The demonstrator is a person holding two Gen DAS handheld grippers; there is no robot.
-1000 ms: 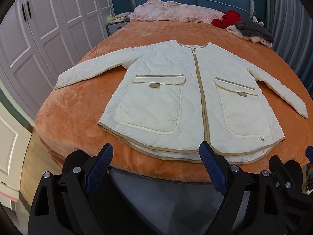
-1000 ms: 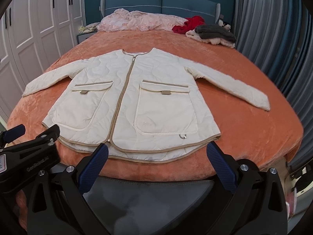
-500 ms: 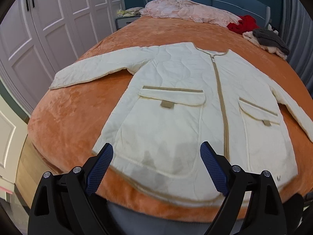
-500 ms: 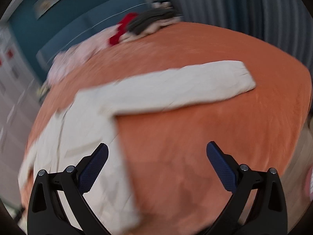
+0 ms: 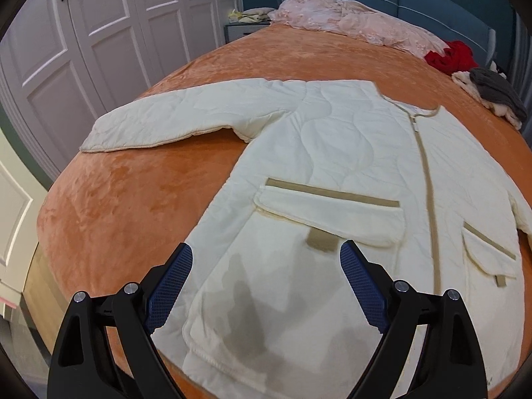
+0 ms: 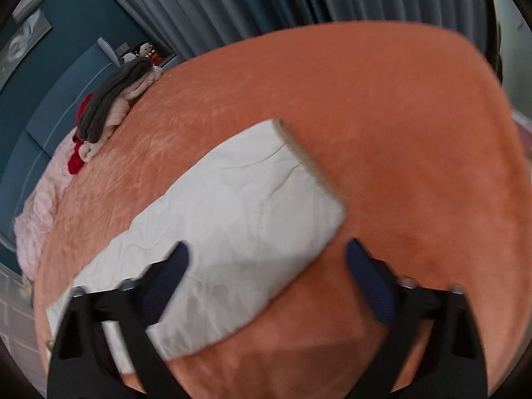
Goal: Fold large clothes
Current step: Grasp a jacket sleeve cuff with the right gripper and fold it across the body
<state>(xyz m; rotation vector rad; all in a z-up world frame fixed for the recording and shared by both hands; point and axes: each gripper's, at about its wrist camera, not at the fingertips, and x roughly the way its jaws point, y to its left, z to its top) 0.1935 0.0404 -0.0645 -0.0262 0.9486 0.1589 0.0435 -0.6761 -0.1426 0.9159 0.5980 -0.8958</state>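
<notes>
Left tool (image 5: 266,259) open, empty, now over jacket (image 5: 332,173) lower pocket, closer in than a second ago. Right tool (image 6: 266,259) open, jaws just narrowed, swung from hem to right sleeve (image 6: 232,206); pads seemingly clear of fabric, view blurred. Jacket flat, zipped, on orange bed (image 5: 133,199). Beyond: pink bedding (image 5: 349,26), red garment (image 5: 452,56), grey pile (image 5: 492,89).

Even indoor light, no glare. Left wrist view sharp; gripper shadow falls on the jacket (image 5: 332,173). Right wrist view motion-blurred throughout. Both show fisheye bending and dark corners.
</notes>
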